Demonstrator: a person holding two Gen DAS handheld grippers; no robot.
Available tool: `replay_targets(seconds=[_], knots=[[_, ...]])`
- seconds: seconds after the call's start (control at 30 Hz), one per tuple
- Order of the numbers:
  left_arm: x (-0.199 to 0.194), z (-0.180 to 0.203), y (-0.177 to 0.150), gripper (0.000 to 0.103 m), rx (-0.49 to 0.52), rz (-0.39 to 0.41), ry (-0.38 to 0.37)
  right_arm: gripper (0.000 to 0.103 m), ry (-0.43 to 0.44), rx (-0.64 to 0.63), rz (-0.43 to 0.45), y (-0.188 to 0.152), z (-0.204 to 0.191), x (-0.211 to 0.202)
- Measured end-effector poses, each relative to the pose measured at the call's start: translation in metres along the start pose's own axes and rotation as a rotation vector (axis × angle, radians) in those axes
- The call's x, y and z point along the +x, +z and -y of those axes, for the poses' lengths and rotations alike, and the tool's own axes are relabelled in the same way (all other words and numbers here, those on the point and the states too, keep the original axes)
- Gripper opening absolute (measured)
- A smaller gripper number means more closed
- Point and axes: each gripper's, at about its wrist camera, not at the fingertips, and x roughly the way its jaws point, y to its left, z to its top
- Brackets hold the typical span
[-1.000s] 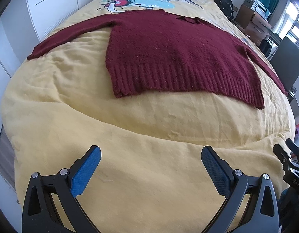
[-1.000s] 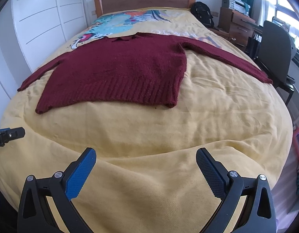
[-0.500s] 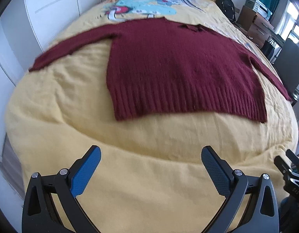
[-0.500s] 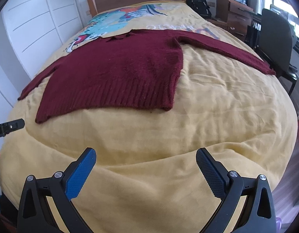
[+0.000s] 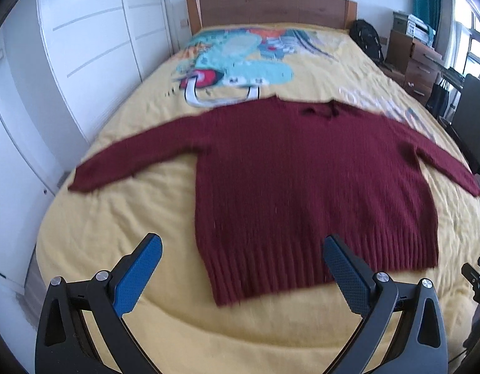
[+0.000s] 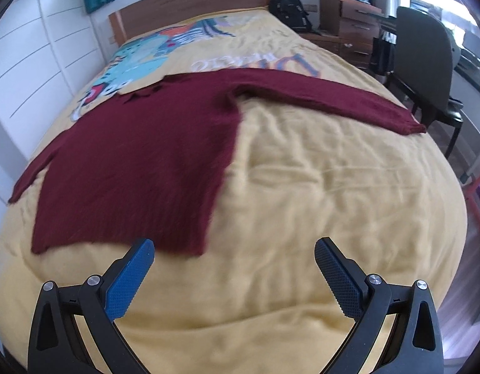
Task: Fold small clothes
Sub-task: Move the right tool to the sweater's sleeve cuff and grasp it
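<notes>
because nothing has been gripped yet, the dark red knitted wool sweater [image 5: 302, 180] lies spread flat and face-up-or-down (i cannot tell which) on the yellow quilted bedspread [image 6: 317, 187], with its collar toward the brown wooden headboard [image 5: 271, 7] and its ribbed hem at the end away from that headboard. such a layout reads as the starting pose for folding: both sleeves are stretched out sideways from the body, so each one can be taken and turned inward. the black left gripper with blue pads [image 5: 240, 277] hangs above the hem corner farther from the headboard, jaws spread wide and holding nothing; the black right gripper with blue pads [image 6: 233, 277] hangs over bare bedspread just beside the hem's other corner, jaws likewise spread and empty. seemingly each is set to take its own side. the knit looks thick, soft and matte, with upright ribbing along the hem and little wrinkling, though motion blur smears the finer texture.
</notes>
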Motion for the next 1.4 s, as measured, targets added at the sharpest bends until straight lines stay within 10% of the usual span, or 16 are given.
replay_targets(seconds=[0.93,1.4], knots=[[0.044,-0.039,0.032,0.102,-0.099,-0.091,0.110,0.101,-0.124,0.472,-0.037,0.095,0.242,0.112],[0.063,-0.060,0.028,0.102,-0.152,-0.111,0.194,0.083,-0.114,0.653,0.022,0.135,0.319,0.146]])
